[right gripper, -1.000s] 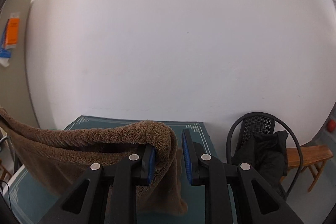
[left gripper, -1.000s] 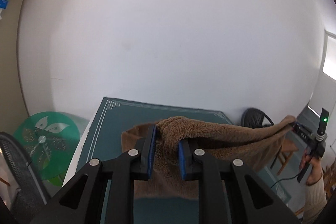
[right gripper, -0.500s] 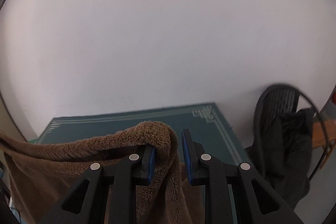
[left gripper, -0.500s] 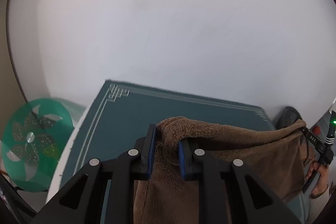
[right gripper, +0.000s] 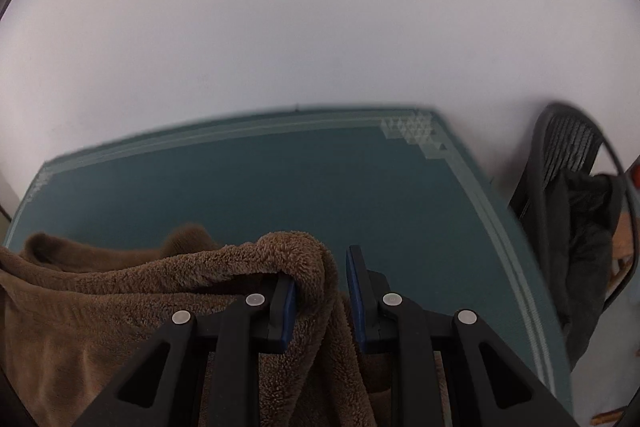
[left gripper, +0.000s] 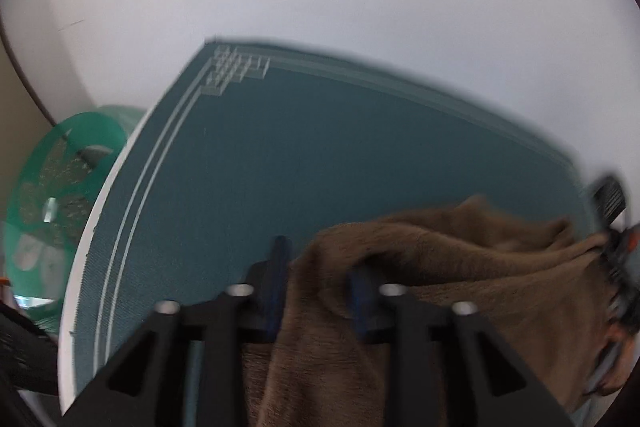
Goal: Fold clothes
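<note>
Left wrist view shows a brown fleece garment (left gripper: 460, 287) bunched at the near edge of the counter (left gripper: 300, 167), its top hem strung between the two tongs and the rest sagging over the teal cloth that covers the counter. The left tongs (left gripper: 320, 283) are opening: the blue pads stand apart with a fold of the hem loose between them, no longer pressed. In the right wrist view the right tongs (right gripper: 322, 291) look to be pinching the other corner of the garment (right gripper: 160, 287), a thick roll of pile humped over the left pad and hanging down between the two.

The fabric reads as soft, plush and fairly heavy for cloth; it droops, bunches into rounded ridges and will not keep a crease by itself. It should grip well on the pads and not slip, though the thick pile means a pinch must take in a good bite of the hem. Corners and hem edges look like the best places to hold, since a grab mid-panel would only gather a lump.

Further out, a green round disc (left gripper: 52, 207) sits left of the counter, a black chair (right gripper: 572, 195) with dark clothing on it stands to the right, and a white wall (right gripper: 320, 27) lies behind
</note>
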### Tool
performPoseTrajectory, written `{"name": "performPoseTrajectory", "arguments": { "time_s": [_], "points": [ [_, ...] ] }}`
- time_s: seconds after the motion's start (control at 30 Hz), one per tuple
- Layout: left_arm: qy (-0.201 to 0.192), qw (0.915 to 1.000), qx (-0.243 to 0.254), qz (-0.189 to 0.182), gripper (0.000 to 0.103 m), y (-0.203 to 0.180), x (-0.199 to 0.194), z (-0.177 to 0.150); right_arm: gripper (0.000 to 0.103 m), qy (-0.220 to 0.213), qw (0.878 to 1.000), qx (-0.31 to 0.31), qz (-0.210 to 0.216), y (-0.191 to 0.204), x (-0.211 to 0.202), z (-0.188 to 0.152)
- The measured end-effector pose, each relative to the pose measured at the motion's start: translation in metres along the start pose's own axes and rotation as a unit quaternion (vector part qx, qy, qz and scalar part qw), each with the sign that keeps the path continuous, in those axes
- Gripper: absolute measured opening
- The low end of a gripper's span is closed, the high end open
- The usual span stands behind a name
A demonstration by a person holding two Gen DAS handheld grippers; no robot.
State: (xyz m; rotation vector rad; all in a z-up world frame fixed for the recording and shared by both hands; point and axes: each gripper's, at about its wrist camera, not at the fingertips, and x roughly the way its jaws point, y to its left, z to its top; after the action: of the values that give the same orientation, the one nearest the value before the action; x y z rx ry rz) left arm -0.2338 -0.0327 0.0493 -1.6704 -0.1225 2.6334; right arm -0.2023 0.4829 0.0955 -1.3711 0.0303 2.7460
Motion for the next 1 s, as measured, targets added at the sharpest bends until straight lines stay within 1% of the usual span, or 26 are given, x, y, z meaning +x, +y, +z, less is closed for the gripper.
{"name": "performPoseTrajectory", "arguments": {
  "time_s": [0.03,0.07,0.1,0.13,0.17,0.27,0.37,0.43,0.47,0.5,0.57,0.63,0.67,0.7,0.77,0.83,0.87,0.9,0.97,1.0],
  "points": [
    [0.006,0.9997,0.010,0.023,0.064,-0.002,0.005,-0.001,0.024,0.013,1.000,0.003,0.002,-0.002,0.007,0.000],
    [0.003,0.9990,0.017,0.040,0.076,-0.003,0.006,-0.001,0.024,0.022,1.000,0.006,0.008,-0.005,0.011,-0.001],
    [-0.001,0.9990,0.020,0.039,0.079,-0.001,0.004,-0.002,0.024,0.029,0.999,0.010,0.016,-0.008,0.014,-0.003],
    [-0.005,0.9990,0.023,0.038,0.080,0.002,0.002,-0.003,0.025,0.030,0.999,0.015,0.023,-0.011,0.015,-0.003],
    [-0.008,0.9991,0.024,0.034,0.080,0.004,0.000,-0.004,0.029,0.030,0.999,0.015,0.027,-0.013,0.014,-0.004],
    [-0.006,0.9993,0.007,-0.036,0.080,0.023,-0.012,-0.007,0.029,0.027,0.999,0.003,0.038,-0.016,0.007,-0.005],
    [-0.008,0.9936,-0.016,-0.111,0.080,0.046,-0.028,-0.013,0.030,0.018,0.997,-0.004,0.079,-0.021,-0.013,-0.009],
    [-0.008,0.9892,-0.021,-0.145,0.082,0.055,-0.036,-0.020,0.033,0.012,0.995,-0.012,0.097,-0.024,-0.027,-0.013],
    [-0.003,0.9881,-0.020,-0.152,0.083,0.057,-0.037,-0.023,0.036,0.009,0.995,-0.021,0.098,-0.023,-0.031,-0.015],
    [0.002,0.9871,-0.020,-0.159,0.083,0.058,-0.038,-0.025,0.047,0.007,0.995,-0.029,0.099,-0.022,-0.036,-0.017],
    [0.002,0.9873,-0.011,-0.159,0.083,0.051,-0.042,-0.029,0.061,0.001,0.994,-0.045,0.099,-0.021,-0.044,-0.022],
    [0.002,0.9860,-0.009,-0.166,0.083,0.047,-0.046,-0.031,0.061,-0.008,0.993,-0.058,0.098,-0.019,-0.052,-0.026],
    [0.004,0.9836,-0.012,-0.180,0.083,0.048,-0.046,-0.030,0.061,-0.011,0.993,-0.058,0.099,-0.019,-0.055,-0.027],
    [0.007,0.9786,-0.017,-0.205,0.083,0.049,-0.044,-0.028,0.060,-0.015,0.993,-0.055,0.100,-0.020,-0.057,-0.027],
    [0.006,0.9708,-0.019,-0.239,0.083,0.048,-0.048,-0.028,0.061,-0.021,0.992,-0.056,0.111,-0.022,-0.062,-0.028],
    [-0.013,0.9777,-0.002,-0.210,0.083,0.043,-0.060,-0.033,0.061,-0.027,0.990,-0.059,0.124,-0.022,-0.066,-0.029],
    [-0.026,0.9857,0.014,-0.166,0.083,0.041,-0.063,-0.034,0.061,-0.027,0.990,-0.065,0.126,-0.022,-0.067,-0.029],
    [-0.043,0.9919,0.033,-0.115,0.083,0.038,-0.066,-0.035,0.061,-0.024,0.989,-0.074,0.125,-0.020,-0.066,-0.030],
    [-0.054,0.9926,0.052,-0.096,0.083,0.038,-0.066,-0.037,0.061,-0.010,0.988,-0.088,0.123,-0.017,-0.059,-0.030],
    [-0.055,0.9913,0.048,-0.109,0.083,0.040,-0.065,-0.036,0.061,-0.004,0.988,-0.094,0.121,-0.015,-0.054,-0.030]
  ]
}}
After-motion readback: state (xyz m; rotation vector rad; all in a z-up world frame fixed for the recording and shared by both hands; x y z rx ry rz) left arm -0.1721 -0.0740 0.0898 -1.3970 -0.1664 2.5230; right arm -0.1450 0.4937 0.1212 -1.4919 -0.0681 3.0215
